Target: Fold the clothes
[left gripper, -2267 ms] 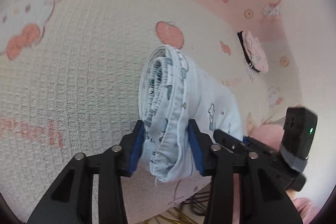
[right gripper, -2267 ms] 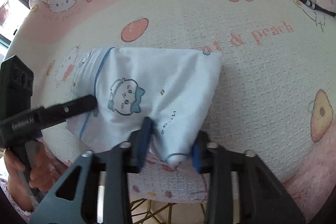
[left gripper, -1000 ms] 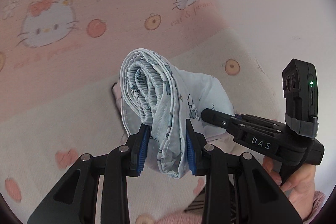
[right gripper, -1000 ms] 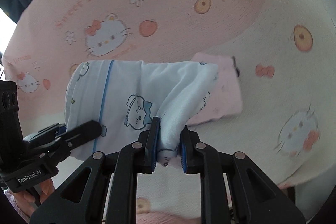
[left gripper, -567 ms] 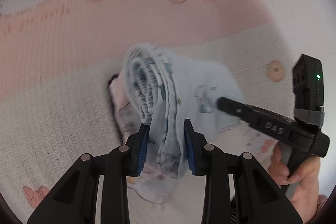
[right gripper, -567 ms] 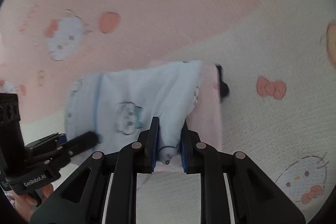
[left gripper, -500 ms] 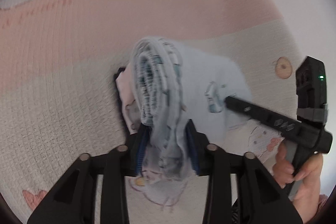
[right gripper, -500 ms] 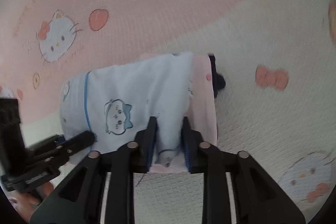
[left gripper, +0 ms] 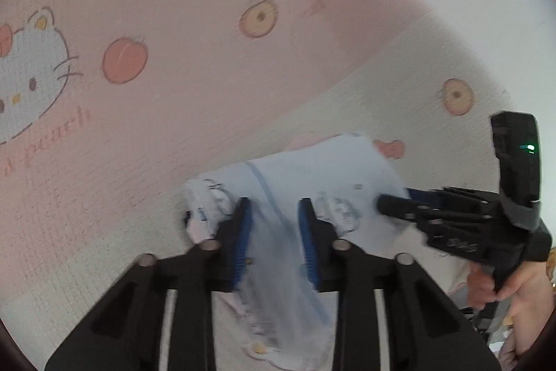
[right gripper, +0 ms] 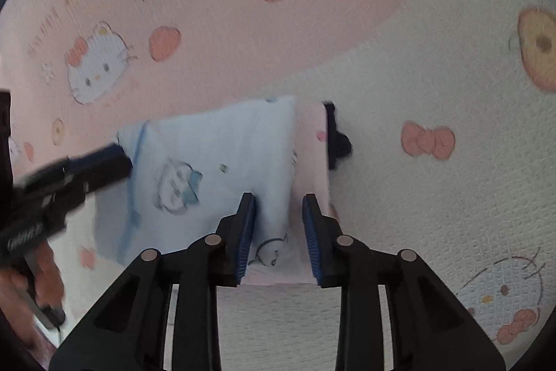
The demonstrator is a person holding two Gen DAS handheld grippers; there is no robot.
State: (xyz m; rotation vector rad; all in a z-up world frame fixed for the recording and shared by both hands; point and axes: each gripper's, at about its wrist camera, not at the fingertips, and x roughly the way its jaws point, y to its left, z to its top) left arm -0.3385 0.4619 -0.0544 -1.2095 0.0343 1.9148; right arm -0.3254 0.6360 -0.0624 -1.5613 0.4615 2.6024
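The bed (right gripper: 434, 65), w/ its pink-and-cream cat-print blanket, fills both views, and on the cream part lies a folded pink garment (right gripper: 312, 155) w/ dark trim poking out at its far right corner. On top of that, slightly off to the left, sits the folded light-blue garment (right gripper: 215, 155), cartoon print up, so I'd say the step in hand is stacking: the blue piece is set down on the pile, release underway. The right tool (right gripper: 278, 232) has its jaws opening, blue cloth's near edge lying between them but the pads look clear of it. The left tool (left gripper: 274, 232) straddles the other end of the blue piece (left gripper: 312, 169); jaws are closing at this instant, cloth between them, though the blur is too heavy to say if the pads bite. Next, probably: both tools let go fully and back straight out w/o dragging the top layer, else the fold slides off the pink one.
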